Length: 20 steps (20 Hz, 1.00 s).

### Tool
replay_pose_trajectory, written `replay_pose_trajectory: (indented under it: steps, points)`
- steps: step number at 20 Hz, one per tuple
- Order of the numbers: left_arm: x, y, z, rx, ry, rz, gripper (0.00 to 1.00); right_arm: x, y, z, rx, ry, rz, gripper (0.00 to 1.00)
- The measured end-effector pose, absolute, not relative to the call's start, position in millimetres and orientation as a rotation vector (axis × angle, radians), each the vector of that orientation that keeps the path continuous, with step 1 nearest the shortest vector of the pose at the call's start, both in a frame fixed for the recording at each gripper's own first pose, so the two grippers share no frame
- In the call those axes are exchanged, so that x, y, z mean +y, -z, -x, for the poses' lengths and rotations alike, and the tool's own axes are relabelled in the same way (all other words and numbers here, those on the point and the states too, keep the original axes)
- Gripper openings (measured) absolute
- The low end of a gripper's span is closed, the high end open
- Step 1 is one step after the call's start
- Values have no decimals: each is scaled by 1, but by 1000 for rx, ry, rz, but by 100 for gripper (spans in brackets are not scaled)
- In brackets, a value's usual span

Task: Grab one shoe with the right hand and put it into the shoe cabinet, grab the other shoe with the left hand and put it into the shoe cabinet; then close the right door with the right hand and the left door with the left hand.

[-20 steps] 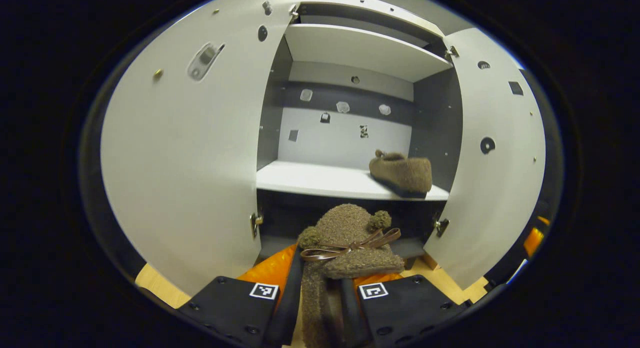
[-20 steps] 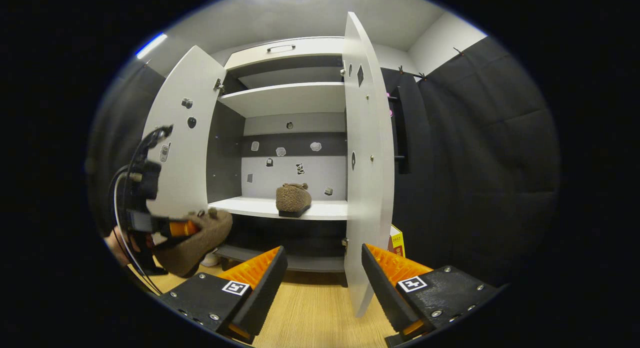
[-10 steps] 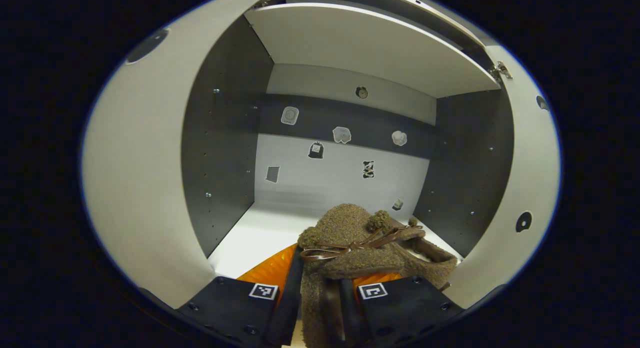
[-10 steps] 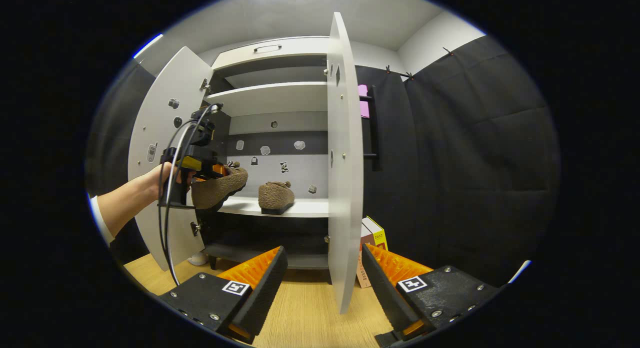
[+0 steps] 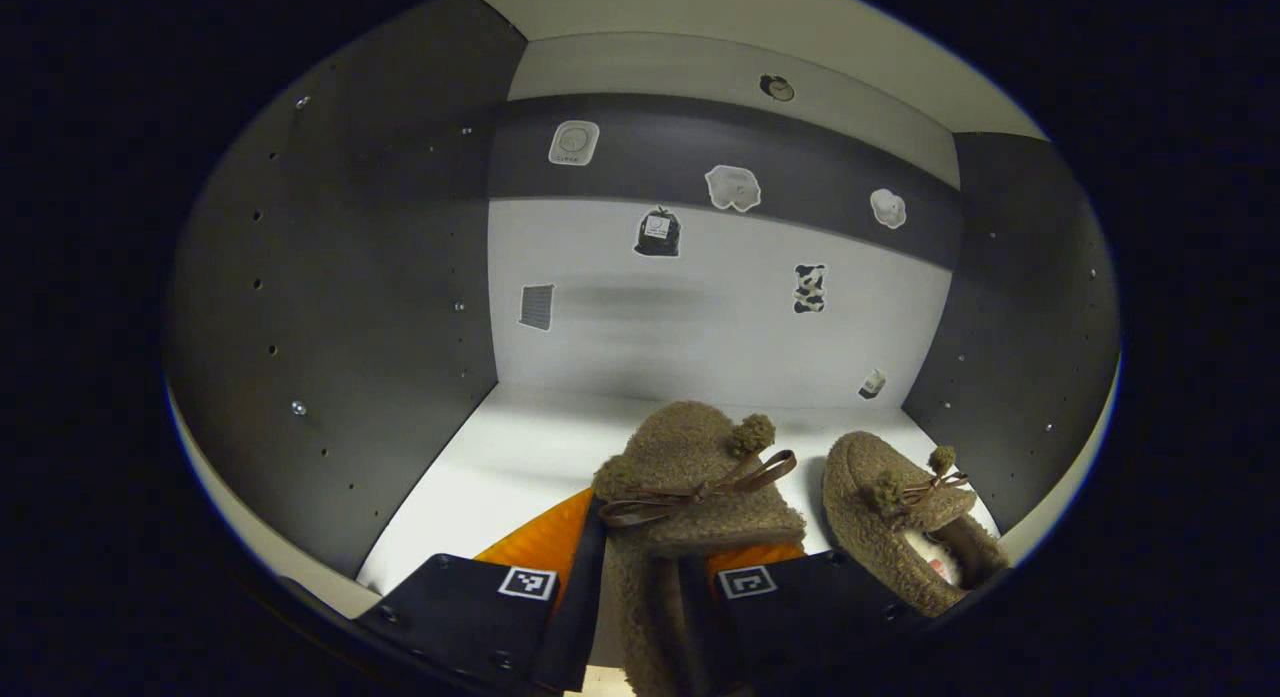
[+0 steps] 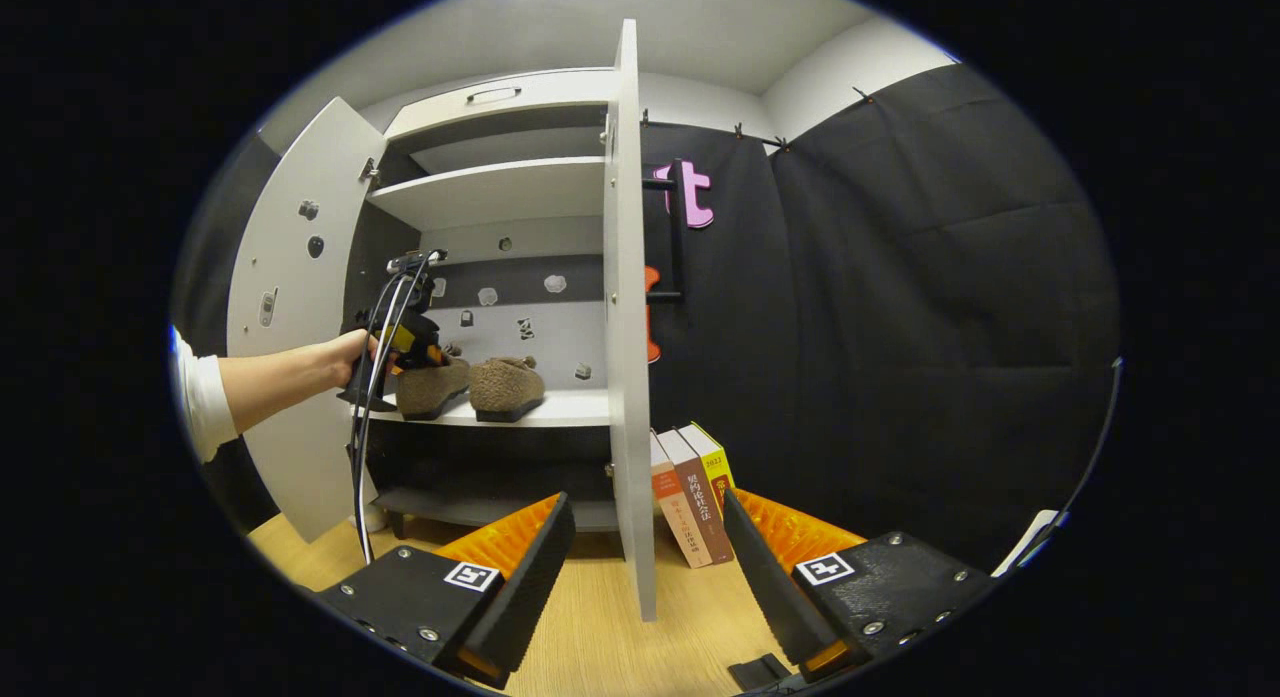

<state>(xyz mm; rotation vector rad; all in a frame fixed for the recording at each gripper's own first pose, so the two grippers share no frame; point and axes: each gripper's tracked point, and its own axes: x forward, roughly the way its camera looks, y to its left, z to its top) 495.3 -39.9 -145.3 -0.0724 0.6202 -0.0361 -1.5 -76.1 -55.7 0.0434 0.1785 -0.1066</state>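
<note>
Inside the shoe cabinet [image 6: 500,192], the left gripper [image 5: 640,587] pinches a fuzzy brown slipper [image 5: 690,477] at its heel, sole hidden; whether it touches the shelf [image 5: 500,467] is unclear. The second slipper [image 5: 900,517] rests alongside. The right gripper [image 6: 640,547] hangs spread, empty.

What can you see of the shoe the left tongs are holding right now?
The held shoe is a brown, fuzzy, fleece-like slipper with a thin brown ribbon bow and two small pompoms on its top. The left tongs are shut on its heel end, toe pointing into the cabinet toward the back wall. It sits over the white shelf, just left of the other shoe, apart from it. In the right gripper view it looks level, at or just above the shelf.
</note>
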Motion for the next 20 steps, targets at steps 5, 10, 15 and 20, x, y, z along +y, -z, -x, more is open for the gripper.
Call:
replay_pose_trajectory:
  steps: [5, 10, 15, 20]
  points:
    - [-40, 154, -494, 648, 32, 59, 55, -77, 62, -4, 180, 114, -70, 92]
    - [-26, 151, -489, 634, 17, 69, 77, -71, 63, -8, 179, 95, -73, 92]
    - [-28, 135, -472, 577, 55, 97, 97, -62, 67, -9, 191, 69, -77, 92]
    - [-38, 98, -447, 460, 115, 91, 97, -52, 63, -10, 183, 40, -80, 92]
